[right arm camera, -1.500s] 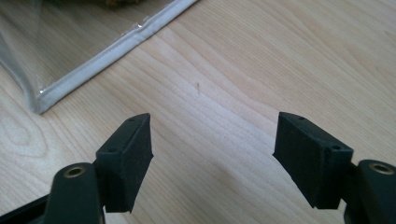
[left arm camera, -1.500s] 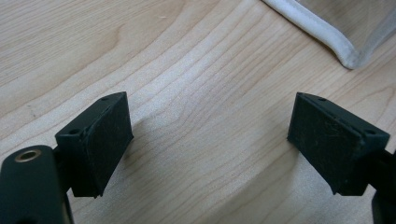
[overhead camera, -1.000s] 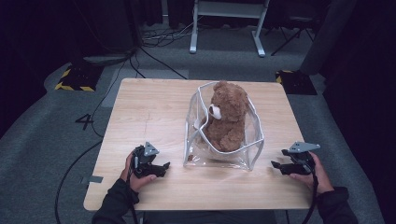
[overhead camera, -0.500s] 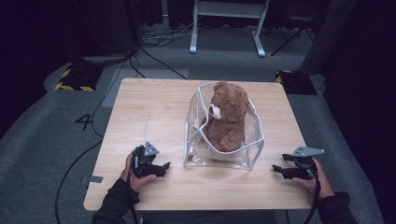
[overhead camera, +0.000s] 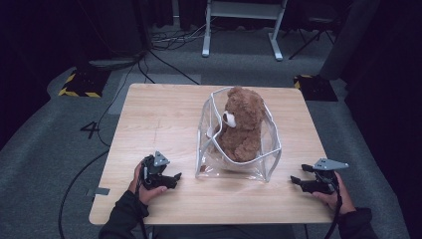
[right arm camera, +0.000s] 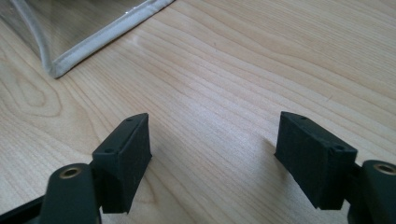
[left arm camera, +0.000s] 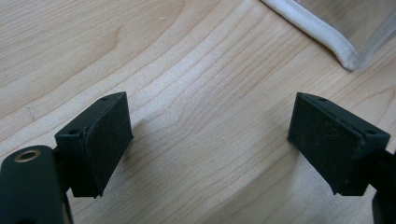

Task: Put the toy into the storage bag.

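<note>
Between the 2 tongs, on the table [overhead camera: 164,124], stands a clear plastic bag [overhead camera: 271,152] with white piped edges, its top gaping wide. A brown teddy bear [overhead camera: 242,124] sits upright inside it, plush and shaggy, with a pale muzzle turned toward the left tongs' side.

The left tongs [overhead camera: 171,178] rest low at the near edge of the table, to the left of the bag and near its corner but apart from it. Its jaws stand wide apart with nothing between them; the left gripper view shows bare wood under the gap and the bag's white rounded corner [left arm camera: 348,58] ahead and to the right.

The right tongs [overhead camera: 297,181] sit to the right of the bag, near the table's right edge, also clear of the bag. Its jaws are likewise spread wide and hold nothing; the right gripper view shows the bag's corner seam [right arm camera: 60,65] ahead to the left.

The jaw pads are matte black, blocky and slightly scuffed. The tabletop is light wood with wavy grain. A grey 3-cornered plate tops each of the tongs.
</note>
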The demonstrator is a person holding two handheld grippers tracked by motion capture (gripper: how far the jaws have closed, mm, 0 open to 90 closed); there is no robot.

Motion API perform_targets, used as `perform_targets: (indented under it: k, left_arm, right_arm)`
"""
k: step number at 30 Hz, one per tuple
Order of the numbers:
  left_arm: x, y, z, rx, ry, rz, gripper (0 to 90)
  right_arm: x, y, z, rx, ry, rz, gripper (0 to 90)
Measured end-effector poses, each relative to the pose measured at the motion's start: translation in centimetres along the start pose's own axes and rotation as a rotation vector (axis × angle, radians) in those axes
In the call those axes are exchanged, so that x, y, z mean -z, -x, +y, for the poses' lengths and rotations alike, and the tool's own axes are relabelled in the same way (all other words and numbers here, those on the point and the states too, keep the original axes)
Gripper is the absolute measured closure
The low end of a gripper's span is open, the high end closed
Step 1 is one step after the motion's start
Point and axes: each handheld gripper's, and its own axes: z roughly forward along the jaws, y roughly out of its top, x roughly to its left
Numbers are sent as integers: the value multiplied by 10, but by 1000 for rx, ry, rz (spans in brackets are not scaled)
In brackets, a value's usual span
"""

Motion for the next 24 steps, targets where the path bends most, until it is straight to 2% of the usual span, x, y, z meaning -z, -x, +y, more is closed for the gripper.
perform_targets:
  k: [24]
  left_arm:
    - [-1, 0, 1, -4, 0, 0, 134]
  right_arm:
    - [0, 0, 0, -2, -1, -3, 253]
